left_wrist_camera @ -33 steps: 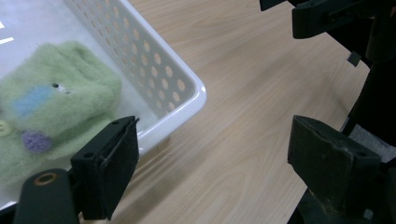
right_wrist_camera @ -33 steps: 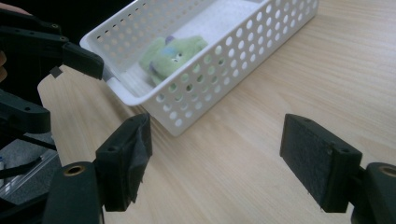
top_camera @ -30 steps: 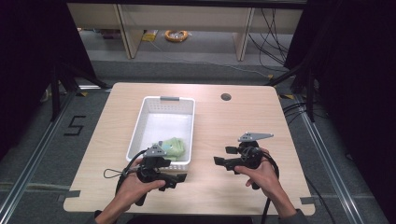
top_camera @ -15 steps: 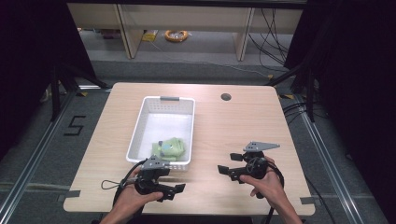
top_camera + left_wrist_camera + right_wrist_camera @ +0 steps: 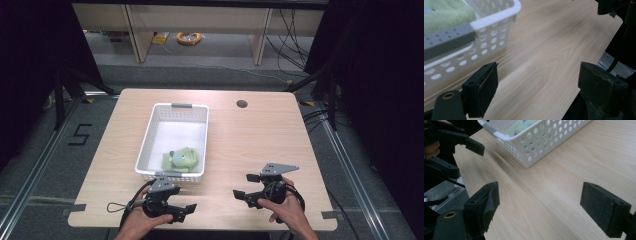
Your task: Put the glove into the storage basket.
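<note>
Both of your grippers sit low in the high view, near the front edge of the table [image 5: 260,135]. The left gripper [image 5: 184,212] is at lower left, just in front of the white basket [image 5: 148,145], and the right gripper [image 5: 248,186] is at lower right, well apart from it. The green plush toy [image 5: 181,160] lies inside the basket, in the near end, resting on the floor of it close to the front wall.

Your left gripper stands wide open with nothing between the pads; in the left gripper view the basket corner fills the upper left and bare wood lies between the jaws. Your right gripper is also wide open and empty, its jaws having just been opening to their full spread, with only table between them.

As I judge it, the toy is placed and you are backing off. To finish this well, keep both grippers clear of the basket wall, since the left one is near enough to nudge it. Hold the jaws spread so no fabric catches. Settle each hand over bare table, level and apart from the other, and keep the trailing cable [image 5: 116,207] at lower left away from the basket's front corner.
</note>
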### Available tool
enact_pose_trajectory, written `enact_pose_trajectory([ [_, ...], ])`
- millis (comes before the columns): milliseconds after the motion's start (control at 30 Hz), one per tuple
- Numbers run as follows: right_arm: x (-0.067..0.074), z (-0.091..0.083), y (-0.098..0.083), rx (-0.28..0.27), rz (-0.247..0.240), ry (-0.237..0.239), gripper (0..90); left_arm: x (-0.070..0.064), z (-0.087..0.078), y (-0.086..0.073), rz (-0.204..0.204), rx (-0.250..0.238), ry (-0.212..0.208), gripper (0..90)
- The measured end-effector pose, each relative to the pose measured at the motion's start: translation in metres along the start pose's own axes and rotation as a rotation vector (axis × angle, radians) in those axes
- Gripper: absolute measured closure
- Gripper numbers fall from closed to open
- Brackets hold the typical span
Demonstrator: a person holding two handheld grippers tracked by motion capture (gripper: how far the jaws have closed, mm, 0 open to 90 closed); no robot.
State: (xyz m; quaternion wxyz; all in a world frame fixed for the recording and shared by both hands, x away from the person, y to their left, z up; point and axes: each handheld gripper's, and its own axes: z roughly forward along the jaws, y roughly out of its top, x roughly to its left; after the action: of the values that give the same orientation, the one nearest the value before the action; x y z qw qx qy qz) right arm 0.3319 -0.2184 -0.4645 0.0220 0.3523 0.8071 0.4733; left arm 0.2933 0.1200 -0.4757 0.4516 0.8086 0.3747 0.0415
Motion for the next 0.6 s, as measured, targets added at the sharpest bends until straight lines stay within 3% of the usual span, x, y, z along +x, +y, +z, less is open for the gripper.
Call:
enact_pose_trajectory([
  [67,0.002,-0.002,-0.003,0.014,0.012,0.001,17.2,-0.001,0.002,-0.004,-0.020,0.007,-0.006,16.2],
  [167,0.002,-0.003,-0.009,0.005,0.015,0.005,17.3,0.000,0.003,-0.007,0.005,0.012,-0.005,16.2],
  [200,0.001,-0.004,-0.011,0.008,-0.005,0.002,17.3,-0.003,0.004,-0.009,-0.021,0.006,-0.001,16.2],
  [267,0.003,-0.005,-0.015,0.010,0.024,0.003,17.4,-0.003,0.004,-0.012,-0.005,0.003,0.007,16.2],
  [333,0.003,-0.006,-0.018,0.008,0.004,-0.010,17.4,-0.004,0.004,-0.013,0.025,0.001,-0.001,16.3],
  [467,0.004,-0.009,-0.024,0.000,-0.014,-0.015,17.4,-0.006,0.006,-0.020,0.026,0.006,-0.001,16.2],
  [500,0.007,-0.010,-0.026,0.006,0.010,-0.014,17.5,-0.006,0.007,-0.022,0.025,0.006,0.013,16.2],
  [533,0.007,-0.010,-0.028,0.010,-0.001,-0.010,17.5,-0.006,0.007,-0.023,0.025,0.013,0.010,16.2],
  [600,0.010,-0.012,-0.031,0.024,-0.010,-0.053,17.4,-0.006,0.007,-0.026,0.032,0.017,0.024,16.2],
])
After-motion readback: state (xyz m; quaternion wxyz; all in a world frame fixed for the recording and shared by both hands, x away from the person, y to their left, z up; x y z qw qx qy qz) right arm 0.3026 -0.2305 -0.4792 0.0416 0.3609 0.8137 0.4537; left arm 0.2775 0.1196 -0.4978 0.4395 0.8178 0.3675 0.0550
